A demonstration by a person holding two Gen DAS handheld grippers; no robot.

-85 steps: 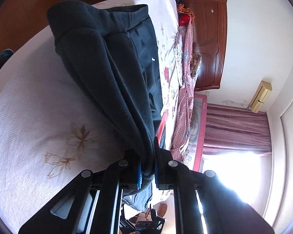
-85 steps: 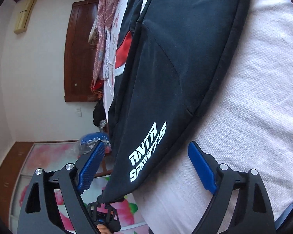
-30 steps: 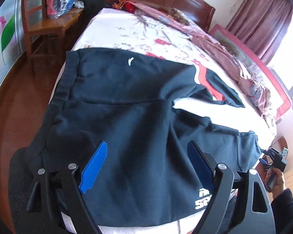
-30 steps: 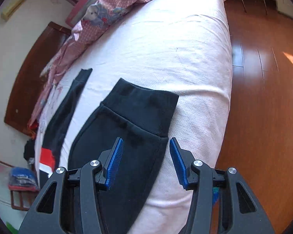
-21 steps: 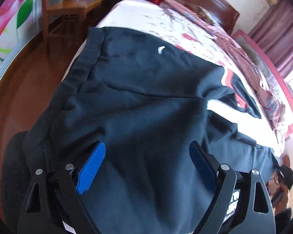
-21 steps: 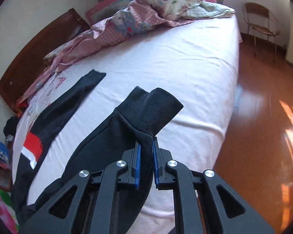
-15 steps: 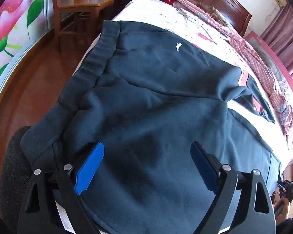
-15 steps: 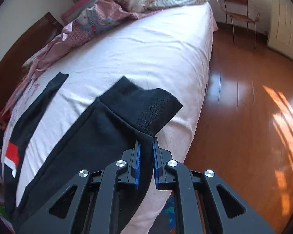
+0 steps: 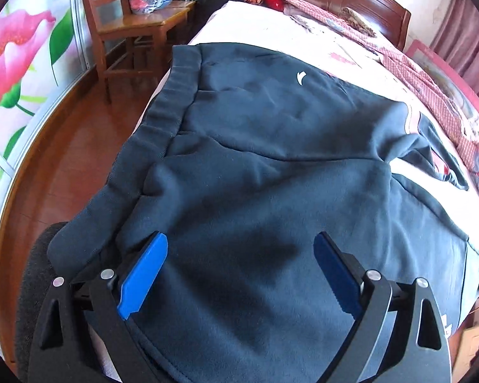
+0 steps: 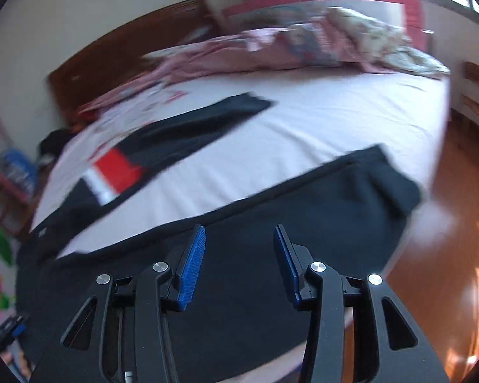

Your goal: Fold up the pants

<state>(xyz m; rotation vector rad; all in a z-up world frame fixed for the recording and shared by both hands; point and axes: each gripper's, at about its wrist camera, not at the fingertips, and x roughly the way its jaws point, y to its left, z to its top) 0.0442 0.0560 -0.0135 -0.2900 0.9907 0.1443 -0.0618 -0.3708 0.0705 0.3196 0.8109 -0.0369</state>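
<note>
— Left view first: what's the hand doing?
— My left gripper tilts down over the pants on the bed, fingers wide apart, gripping nothing; waistband toward the wooden chair.
— And the right view?
— Blurred. My right gripper slants over the near leg, jaws opening, nothing pinched between them; the far leg, red-striped, lies toward the headboard.

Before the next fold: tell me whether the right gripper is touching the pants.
Cannot tell. In the blurred right wrist view the right gripper is opening with pants behind the gap; whether the pads brush the cloth is unclear.
</note>
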